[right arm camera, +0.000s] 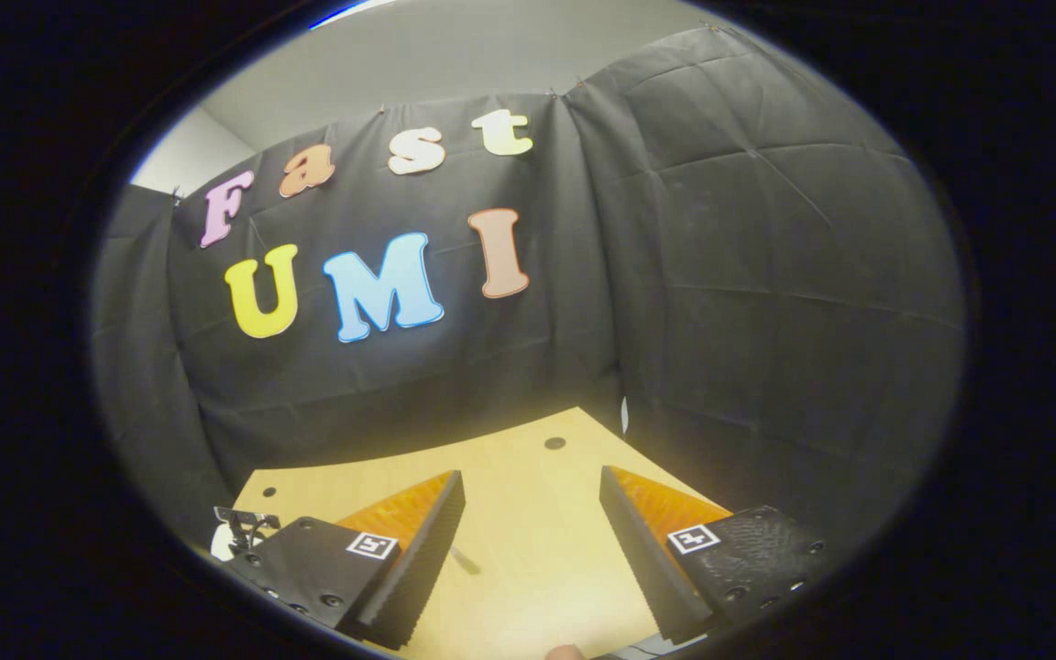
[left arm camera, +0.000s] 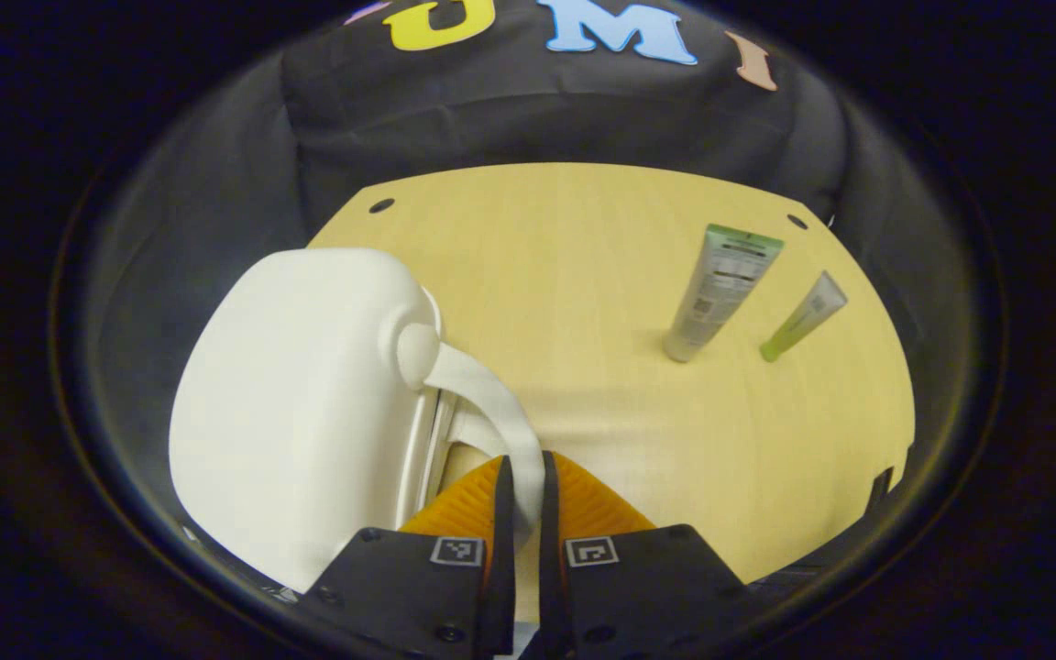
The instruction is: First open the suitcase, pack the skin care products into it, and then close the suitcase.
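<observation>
Two fingers of the left gripper (left arm camera: 521, 495) pinch the flat white strap handle (left arm camera: 491, 403) of the small white hard-shell suitcase (left arm camera: 299, 412), which stands near the left edge of the pale wooden tabletop (left arm camera: 574, 275). Shell looks smooth, matte, rounded at the corners; a seam between its two halves shows just beside the strap. Strap is a thin, bendy band rooted at a round boss on the shell.

Step in hand, as I judge it: opening the case, not yet done. To do it well, keep the pinch low on the strap and pull steadily away from the seam, since a flexible band will flex before the lid follows. The light shell may slide, so the free gripper could brace it.

Right gripper (right arm camera: 533, 527) has its fingers spread wide, holding nothing, above the tabletop's far corner.

Products wait toward the right edge: a green-and-white squeeze tube (left arm camera: 720, 293) and, just beside it, a slimmer lime-green tube (left arm camera: 803, 316). Both are soft, tapered and likely to roll.
</observation>
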The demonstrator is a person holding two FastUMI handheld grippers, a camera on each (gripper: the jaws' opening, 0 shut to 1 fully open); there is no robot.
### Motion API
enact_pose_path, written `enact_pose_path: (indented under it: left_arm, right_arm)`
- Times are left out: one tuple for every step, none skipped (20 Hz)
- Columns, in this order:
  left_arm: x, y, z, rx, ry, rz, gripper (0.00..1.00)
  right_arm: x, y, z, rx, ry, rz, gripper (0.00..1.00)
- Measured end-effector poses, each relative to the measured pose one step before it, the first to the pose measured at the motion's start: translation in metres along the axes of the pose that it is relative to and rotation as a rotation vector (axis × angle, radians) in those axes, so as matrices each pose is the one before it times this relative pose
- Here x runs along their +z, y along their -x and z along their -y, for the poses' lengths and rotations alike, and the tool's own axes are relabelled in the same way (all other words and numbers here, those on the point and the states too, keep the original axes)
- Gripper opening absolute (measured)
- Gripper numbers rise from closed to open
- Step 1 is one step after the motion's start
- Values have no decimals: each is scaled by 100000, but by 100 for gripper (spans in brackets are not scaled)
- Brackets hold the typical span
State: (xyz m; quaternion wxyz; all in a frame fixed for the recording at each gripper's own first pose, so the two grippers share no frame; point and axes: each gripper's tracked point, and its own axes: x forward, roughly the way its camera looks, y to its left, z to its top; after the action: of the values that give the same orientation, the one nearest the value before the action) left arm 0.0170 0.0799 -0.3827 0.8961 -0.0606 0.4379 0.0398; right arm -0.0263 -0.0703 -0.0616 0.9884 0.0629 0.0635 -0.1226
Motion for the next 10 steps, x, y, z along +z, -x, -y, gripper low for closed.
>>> enact_pose_path:
  left_arm:
    - [891, 1407, 84, -1038, -2855, 1485, 19]
    - [1245, 1737, -284, -1149, -1083, 2183, 18]
    - [1449, 1794, -568, -1354, 788, 2085, 18]
    - [1788, 1870, -810, -1115, 682, 2700, 18]
    - [1328, 2911, -388, 148, -967, 3383, 18]
    - [1504, 1257, -1905, 1759, -1932, 2843, 18]
    - [1735, 1396, -2218, 2875, -2178, 2871, 18]
    - [1585, 1554, -2637, 4439, -1920, 2917, 18]
    - [1455, 1154, -3125, 5399, -1167, 3146, 18]
    - [1541, 1198, -3382, 5477, -1008, 3564, 18]
  right_arm:
    - [-45, -3, -8, 214, 427, 33, 90]
    - [31, -53, -62, 199, 300, 52, 90]
    - [-79, -53, -87, 337, 132, -130, 90]
    - [-84, -115, -130, 347, 202, -404, 90]
    - [-336, -203, -111, 444, 188, -683, 90]
    - [-278, -127, -353, 935, 34, -995, 90]
    - [-365, -127, -506, 1467, -46, -1063, 90]
    - [-160, -113, -660, 2069, -61, -1039, 90]
    - [-198, -172, -727, 2218, 27, -543, 91]
    - [10, -90, -585, 1480, 173, -78, 90]
